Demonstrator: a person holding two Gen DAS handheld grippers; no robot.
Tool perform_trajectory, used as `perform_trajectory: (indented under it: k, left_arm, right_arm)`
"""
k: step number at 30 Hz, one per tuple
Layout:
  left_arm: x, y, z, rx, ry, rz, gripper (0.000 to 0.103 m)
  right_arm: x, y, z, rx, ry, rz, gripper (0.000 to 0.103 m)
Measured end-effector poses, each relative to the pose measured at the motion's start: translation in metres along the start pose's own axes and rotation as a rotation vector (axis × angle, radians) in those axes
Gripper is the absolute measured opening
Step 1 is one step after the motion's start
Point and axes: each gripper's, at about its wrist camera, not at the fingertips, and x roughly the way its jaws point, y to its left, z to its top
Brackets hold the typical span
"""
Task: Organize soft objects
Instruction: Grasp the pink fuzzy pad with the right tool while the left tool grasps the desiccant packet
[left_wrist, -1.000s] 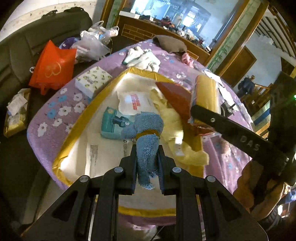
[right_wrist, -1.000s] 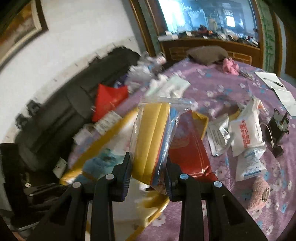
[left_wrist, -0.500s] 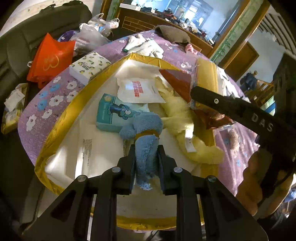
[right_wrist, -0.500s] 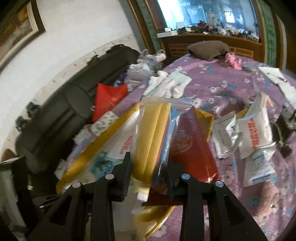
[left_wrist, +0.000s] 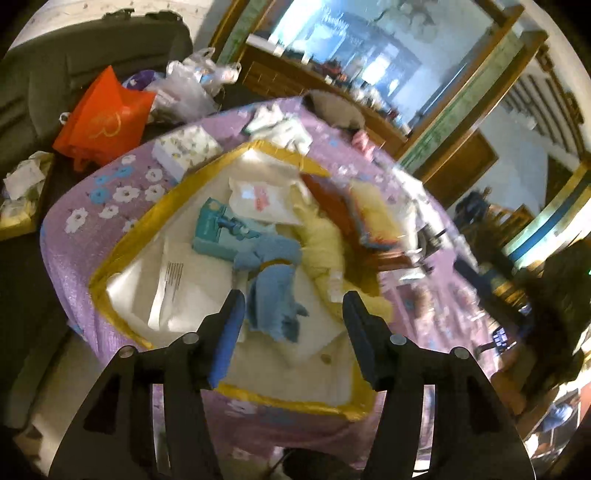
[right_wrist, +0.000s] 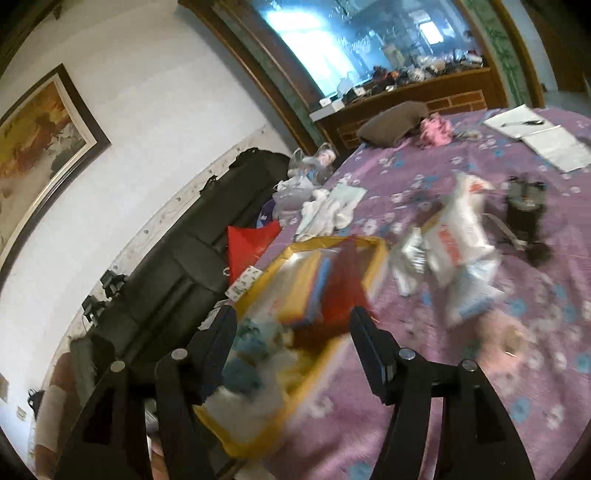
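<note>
2 grippers, both with jaws apart, is what I have on my feeds.
Table: I see a round table (left_wrist: 74, 236) under a purple flowered cloth, also in the right view (right_wrist: 480, 387).
Box: a yellow-rimmed box (left_wrist: 122, 254) with a white lining sits on the table; in my right feed it is blurred (right_wrist: 373, 251).
Yellow pack: the bagged yellow pack (left_wrist: 373, 210) lies at the far right side of the box on a red bag (left_wrist: 332, 199); the right feed shows it too (right_wrist: 306, 284), ahead of my open jaws.
Blue cloth: the blue cloth (left_wrist: 273, 291) lies loose on the box lining, beside a pale yellow cloth (left_wrist: 325, 236) and touching a teal packet (left_wrist: 214, 236).
Left gripper: my left gripper (left_wrist: 293, 314) has just been opening; the jaws stand wide, the blue cloth's near end between them, pads off it.
Right gripper: my right gripper (right_wrist: 291, 332) has just been opening as well; it is wide and grips nothing.
</note>
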Motion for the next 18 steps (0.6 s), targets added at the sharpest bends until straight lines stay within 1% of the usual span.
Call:
perform_trajectory:
  k: [2,4,5,8,10,13,16,18]
  left_arm:
    - [-0.011,-0.009,-0.004,0.037,-0.042,0.033,0.055]
    - [-0.015,-0.022,-0.005,0.073,-0.045,0.078,0.055]
    - [-0.017,-0.03,-0.006,0.079,-0.045,0.081,0.055]
    - [-0.023,-0.06,-0.009,0.126,-0.047,0.027,0.055]
    - [-0.018,-0.082,-0.013,0.172,-0.018,-0.001,0.055]
    - [0.004,-0.117,-0.019,0.222,0.079,-0.05,0.055]
    - [0.024,-0.137,-0.017,0.231,0.149,-0.075,0.055]
    - [0.033,-0.145,-0.016,0.226,0.167,-0.068,0.055]
  right_arm:
    - [-0.016,-0.013,-0.007,0.003,-0.002,-0.026,0.064]
    - [-0.026,-0.029,-0.014,0.025,0.007,-0.071,0.064]
    - [-0.03,-0.038,-0.016,0.046,0.011,-0.091,0.064]
    - [-0.042,-0.061,-0.025,0.077,0.015,-0.133,0.064]
    - [-0.049,-0.07,-0.03,0.084,0.019,-0.15,0.064]
    - [-0.057,-0.082,-0.04,0.099,0.048,-0.172,0.064]
    - [-0.06,-0.092,-0.043,0.108,0.075,-0.168,0.064]
    - [-0.056,-0.102,-0.042,0.126,0.092,-0.209,0.064]
